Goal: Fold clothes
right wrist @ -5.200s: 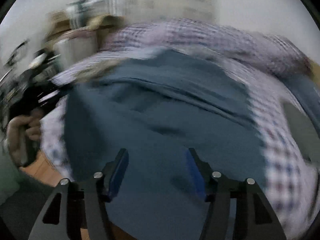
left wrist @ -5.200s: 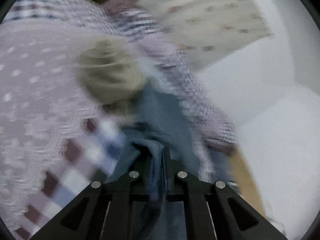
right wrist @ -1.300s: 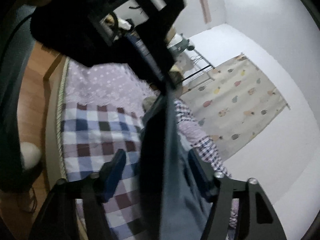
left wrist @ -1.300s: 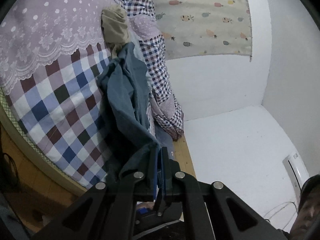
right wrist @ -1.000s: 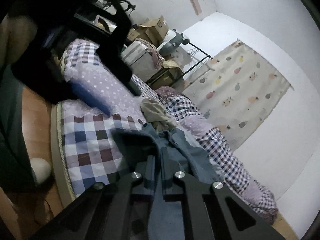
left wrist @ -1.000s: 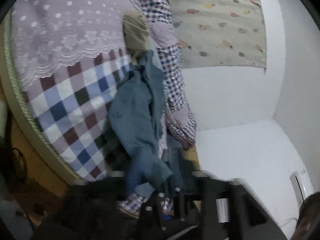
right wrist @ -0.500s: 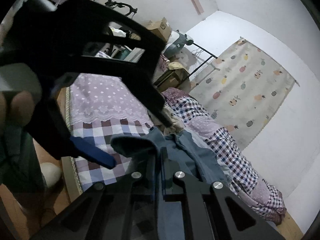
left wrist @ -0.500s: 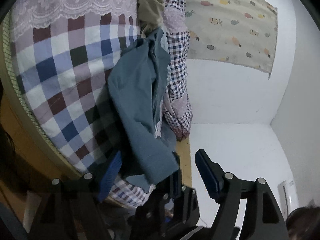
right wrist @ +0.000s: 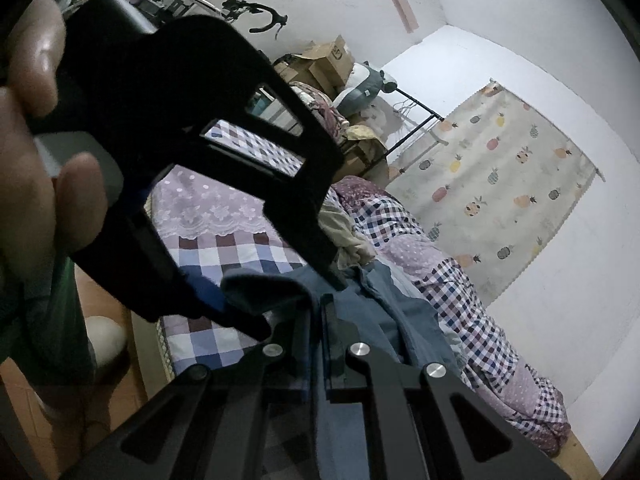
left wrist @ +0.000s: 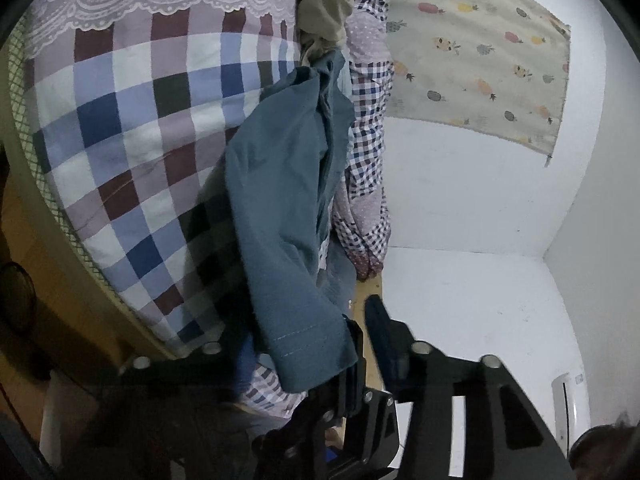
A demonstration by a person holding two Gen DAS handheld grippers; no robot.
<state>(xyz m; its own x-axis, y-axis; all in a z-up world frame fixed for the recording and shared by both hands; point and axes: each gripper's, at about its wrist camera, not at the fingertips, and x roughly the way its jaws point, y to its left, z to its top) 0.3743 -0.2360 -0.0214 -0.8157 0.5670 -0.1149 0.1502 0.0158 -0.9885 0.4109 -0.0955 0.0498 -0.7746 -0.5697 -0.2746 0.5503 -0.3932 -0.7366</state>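
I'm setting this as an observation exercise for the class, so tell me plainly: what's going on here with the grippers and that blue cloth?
A person is folding clothes over a bed, one handheld gripper in each hand. The right gripper is shut on the blue garment, which hangs from it down towards the checked bedspread. The left gripper stands open, the garment's stitched hem lying between its fingers but not clamped. A beige garment sits crumpled further up the bed, untouched. No fold is made yet.
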